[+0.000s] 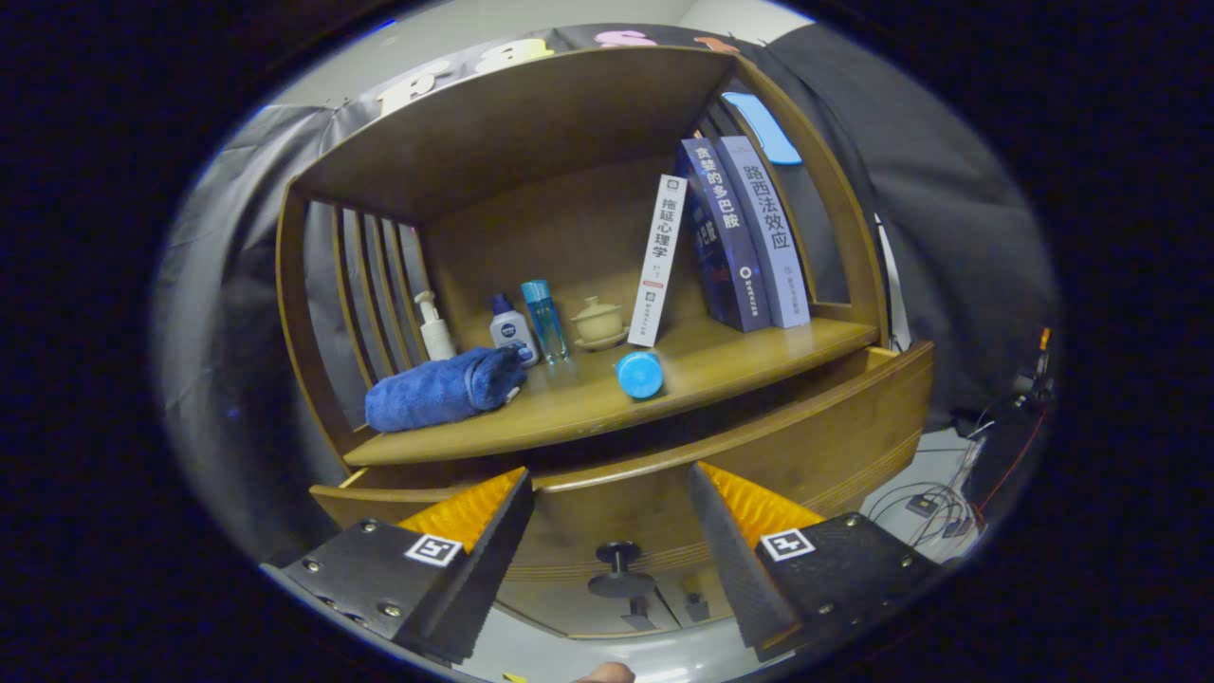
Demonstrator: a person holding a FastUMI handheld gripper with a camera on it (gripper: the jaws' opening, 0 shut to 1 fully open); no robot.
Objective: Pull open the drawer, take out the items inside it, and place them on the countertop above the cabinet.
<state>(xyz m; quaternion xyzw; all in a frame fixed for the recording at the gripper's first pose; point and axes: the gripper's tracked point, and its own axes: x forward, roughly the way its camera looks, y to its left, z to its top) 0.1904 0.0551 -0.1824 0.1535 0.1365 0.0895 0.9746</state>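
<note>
The gripper (612,507) hangs with jaws spread wide, holding nothing, the drawer (664,493) front just beyond them and its dark knob (617,552) between the fingers, lower down. The drawer looks only slightly ajar — the jaws could slip off the small knob, or miss it. On the surface (588,403) above lie a towel (444,387) left and a blue cap (640,374) near the edge — easily knocked.

Staged test booth — black cloth wall (948,218), floor cables (934,498).

White book (657,261) spine reads 拖延心理学; blue books (721,237) read 贪婪的多巴胺 and 路西法效应 (770,232).
</note>
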